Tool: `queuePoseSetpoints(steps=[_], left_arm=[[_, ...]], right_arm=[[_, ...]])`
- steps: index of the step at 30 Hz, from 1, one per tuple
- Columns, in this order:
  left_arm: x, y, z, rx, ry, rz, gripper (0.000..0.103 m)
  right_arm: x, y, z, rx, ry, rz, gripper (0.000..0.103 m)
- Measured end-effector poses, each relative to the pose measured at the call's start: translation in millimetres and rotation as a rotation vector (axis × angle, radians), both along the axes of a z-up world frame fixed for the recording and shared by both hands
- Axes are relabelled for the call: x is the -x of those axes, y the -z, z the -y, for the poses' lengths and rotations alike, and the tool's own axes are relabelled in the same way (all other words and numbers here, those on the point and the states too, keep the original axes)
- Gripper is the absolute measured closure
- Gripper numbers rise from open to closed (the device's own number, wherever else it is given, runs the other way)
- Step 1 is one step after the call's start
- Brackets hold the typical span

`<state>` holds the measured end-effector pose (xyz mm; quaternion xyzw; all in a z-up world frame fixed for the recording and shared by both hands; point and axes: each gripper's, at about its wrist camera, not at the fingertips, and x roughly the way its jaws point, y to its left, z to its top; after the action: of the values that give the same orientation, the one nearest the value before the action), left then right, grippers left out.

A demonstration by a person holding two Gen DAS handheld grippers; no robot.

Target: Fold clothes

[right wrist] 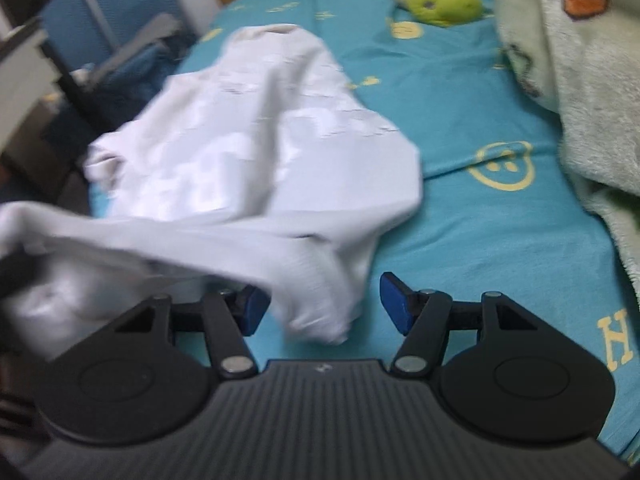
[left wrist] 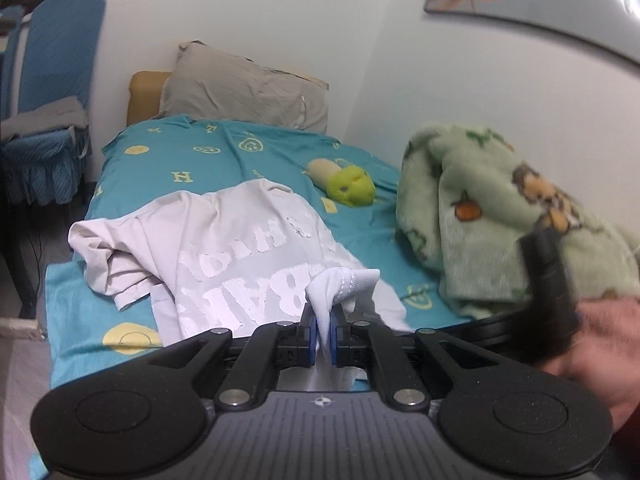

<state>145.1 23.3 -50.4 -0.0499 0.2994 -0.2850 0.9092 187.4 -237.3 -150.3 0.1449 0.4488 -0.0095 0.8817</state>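
A pale grey T-shirt (left wrist: 224, 248) with large white lettering lies crumpled on the teal bed sheet (left wrist: 160, 160). My left gripper (left wrist: 324, 330) is shut on a bunched fold of the shirt's hem, which sticks up between the blue pads. In the right wrist view the same T-shirt (right wrist: 248, 136) spreads ahead, and a stretched strip of it runs left across the frame. My right gripper (right wrist: 320, 306) is open, with a hanging lump of the fabric between its blue pads (right wrist: 394, 304), not pinched. The picture there is blurred.
A fuzzy green blanket (left wrist: 500, 216) is heaped on the bed's right side. A green plush toy (left wrist: 348, 186) lies beyond the shirt, a grey pillow (left wrist: 244, 96) at the headboard. A blue chair (left wrist: 52, 92) stands left of the bed. A hand (left wrist: 592, 344) shows at right.
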Motion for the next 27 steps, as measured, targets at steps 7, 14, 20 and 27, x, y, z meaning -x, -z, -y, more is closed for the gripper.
queuePoseSetpoints(steps=[7,14,20,27], left_arm=[[-3.3,18.5,2.1,-0.084,-0.044,-0.073,0.095],[3.3,39.2,29.3,-0.249,-0.029,-0.073,0.068],[14.1,49.6,63.2,-0.383,-0.072,0.004,0.044],[25.1,50.3,88.6,-0.424,-0.108,0.092,0.043]], right_arm=[[9.2,-25.5,4.9,-0.064,0.024,0.201,0.096],[16.7,-46.7,5.4,-0.158,-0.003,0.274,0.096],[23.2,-55.5,7.3,-0.240,-0.007,0.297,0.096],[30.6,-63.3,12.0,-0.294,0.021,0.341,0.096]])
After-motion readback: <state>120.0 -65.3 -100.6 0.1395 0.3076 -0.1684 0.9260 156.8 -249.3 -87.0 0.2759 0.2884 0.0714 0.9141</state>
